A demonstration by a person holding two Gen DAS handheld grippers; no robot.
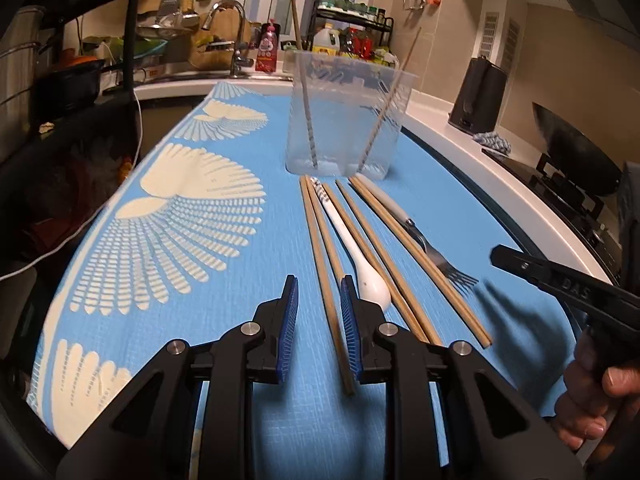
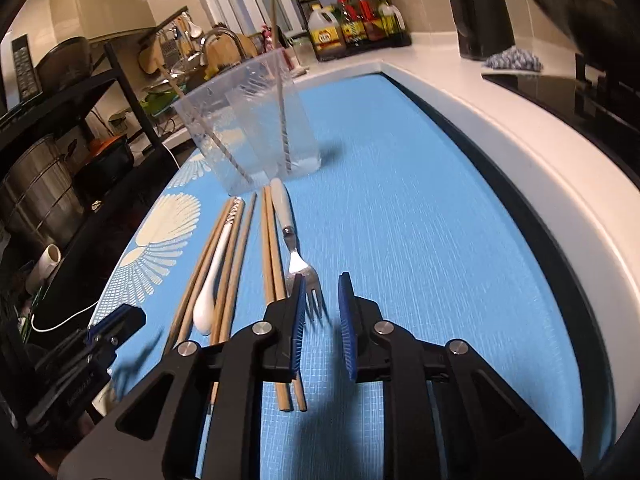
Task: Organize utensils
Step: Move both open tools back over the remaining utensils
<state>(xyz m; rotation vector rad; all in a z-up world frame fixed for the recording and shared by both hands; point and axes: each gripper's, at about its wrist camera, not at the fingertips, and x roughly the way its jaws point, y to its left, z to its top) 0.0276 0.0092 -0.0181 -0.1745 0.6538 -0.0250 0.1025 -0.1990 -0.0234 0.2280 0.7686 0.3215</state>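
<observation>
On the blue mat (image 1: 256,128) a clear plastic cup (image 1: 348,120) stands upright with two chopsticks leaning in it. In front of it lie several wooden chopsticks (image 1: 420,268), a white spoon (image 1: 368,280) and a fork (image 1: 436,256), all roughly parallel. My left gripper (image 1: 319,302) hangs low over the mat, open, with the leftmost chopstick (image 1: 316,240) running between its blue pads, untouched. My right gripper (image 2: 322,300) is open too. The tines of the fork (image 2: 298,264) lie between its pads, close to the left one. The cup (image 2: 256,120) and spoon (image 2: 212,280) appear there as well.
A white counter edge (image 2: 540,184) curves along the mat's right side, with a black kettle (image 1: 478,96), a cloth (image 1: 494,142) and a stove with a wok (image 1: 576,160). A sink faucet (image 1: 238,36) and bottle rack (image 1: 352,36) stand behind. A hand (image 1: 596,408) grips the right tool.
</observation>
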